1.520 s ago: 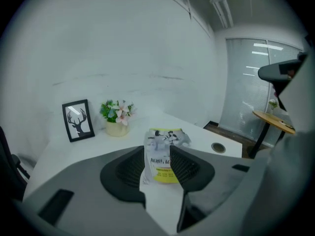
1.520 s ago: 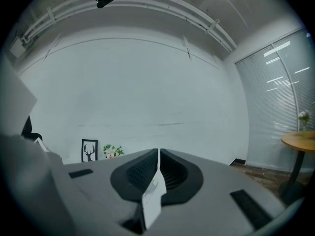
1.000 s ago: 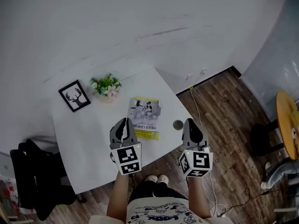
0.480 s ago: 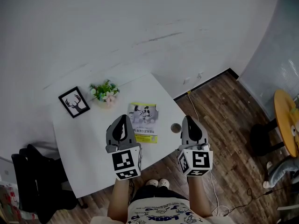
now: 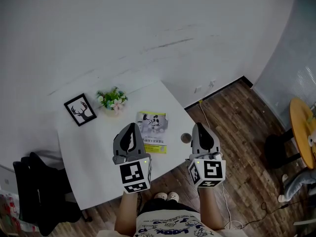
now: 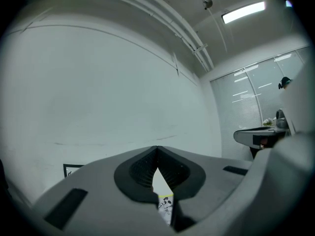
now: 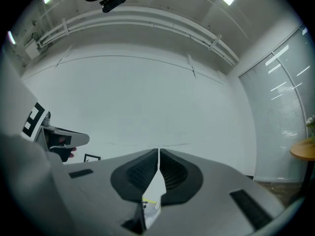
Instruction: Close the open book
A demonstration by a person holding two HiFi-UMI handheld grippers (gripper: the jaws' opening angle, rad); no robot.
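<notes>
Head view: book (image 5: 153, 131) closed on table (image 5: 89, 152). Your left gripper (image 5: 131, 128) hangs left of book, right gripper (image 5: 199, 128) right of book. Both squeezed tight, nothing inside.

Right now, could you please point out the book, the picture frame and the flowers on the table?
book (image 5: 154, 127), head view, middle of its cover.
picture frame (image 5: 80, 109), head view, on the deer print.
flowers (image 5: 112, 98), head view, middle of the bunch.

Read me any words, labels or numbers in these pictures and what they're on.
Nothing reads clearly.
Book cover: print too small.
Shirt: print upside down, blurred.
Marker cubes: square patterns, no words.
Frame: antlered head drawing, no words.
</notes>
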